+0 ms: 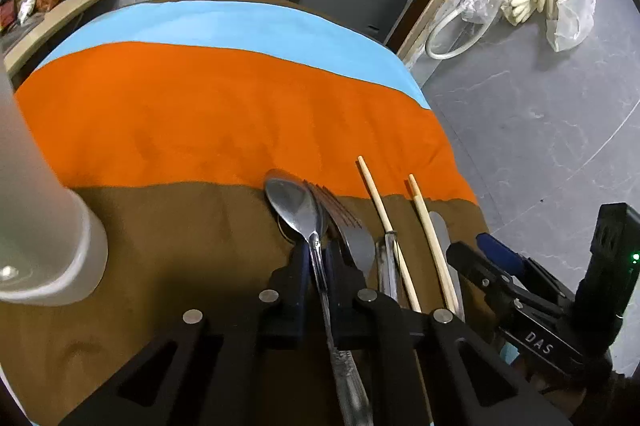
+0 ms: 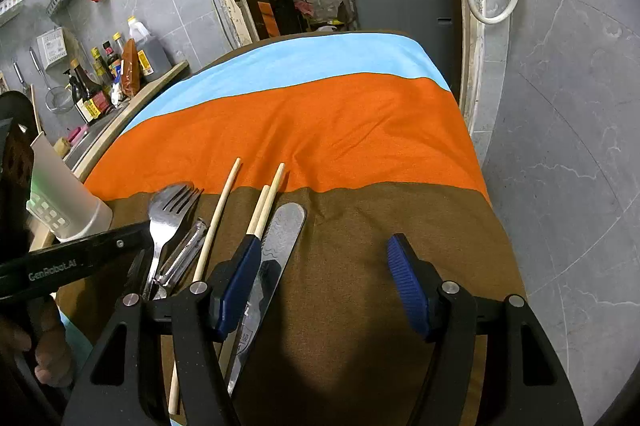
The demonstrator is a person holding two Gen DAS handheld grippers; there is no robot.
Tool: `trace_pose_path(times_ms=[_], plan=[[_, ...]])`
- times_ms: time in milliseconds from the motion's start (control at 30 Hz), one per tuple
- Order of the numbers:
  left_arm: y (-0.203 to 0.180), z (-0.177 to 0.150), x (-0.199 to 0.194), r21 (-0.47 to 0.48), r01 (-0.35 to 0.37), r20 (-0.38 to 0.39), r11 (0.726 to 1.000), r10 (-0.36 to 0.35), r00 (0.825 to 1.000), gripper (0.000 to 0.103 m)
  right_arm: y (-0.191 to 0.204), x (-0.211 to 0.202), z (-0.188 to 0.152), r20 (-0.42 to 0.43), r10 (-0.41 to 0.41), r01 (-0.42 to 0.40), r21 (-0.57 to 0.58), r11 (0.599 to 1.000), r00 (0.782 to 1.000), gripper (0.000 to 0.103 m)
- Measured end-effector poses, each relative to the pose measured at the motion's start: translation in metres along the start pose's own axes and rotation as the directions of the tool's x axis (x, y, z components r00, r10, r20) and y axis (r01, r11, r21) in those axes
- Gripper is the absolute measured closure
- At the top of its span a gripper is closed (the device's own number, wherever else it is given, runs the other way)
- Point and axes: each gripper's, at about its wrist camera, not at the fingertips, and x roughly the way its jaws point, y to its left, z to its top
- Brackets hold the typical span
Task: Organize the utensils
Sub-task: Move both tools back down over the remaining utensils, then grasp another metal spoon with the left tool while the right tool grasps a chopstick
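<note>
1. Pinching the spoon (image 1: 298, 210) by its handle, the left gripper (image 1: 319, 262) has both fingers pressed against the metal, bowl raised over the fork (image 1: 344, 222).
2. Right gripper (image 2: 324, 280) hangs with fingers spread wide and nothing between them, just right of the knife (image 2: 280, 238).
3. Chopsticks (image 2: 224, 210) and peeler (image 2: 184, 250) lie between fork and knife.
4. White holder cup (image 2: 68, 202) stands left of the fork on the striped cloth (image 2: 320, 130).

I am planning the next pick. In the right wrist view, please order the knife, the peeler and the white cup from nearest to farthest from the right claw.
1. Knife, beside the right claw's left finger.
2. Peeler, further left.
3. White cup, at the far left edge.
</note>
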Motion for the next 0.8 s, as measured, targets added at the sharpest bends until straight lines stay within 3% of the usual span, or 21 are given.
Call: trace_pose_path(times_ms=[367,800], plan=[[0.018,-0.008,-0.014,-0.079,-0.026,0.004,0.996,0.027,1.000,0.096,0.005,-0.003,0.002,-0.005,-0.016,0.016,-0.044,0.999,1.000,0.042],[0.017,-0.002,-0.002,-0.062,-0.043,-0.058,0.997,0.040,0.998,0.095,0.028,0.003,0.009,-0.054,-0.017,0.006,-0.196,0.981,0.998,0.042]])
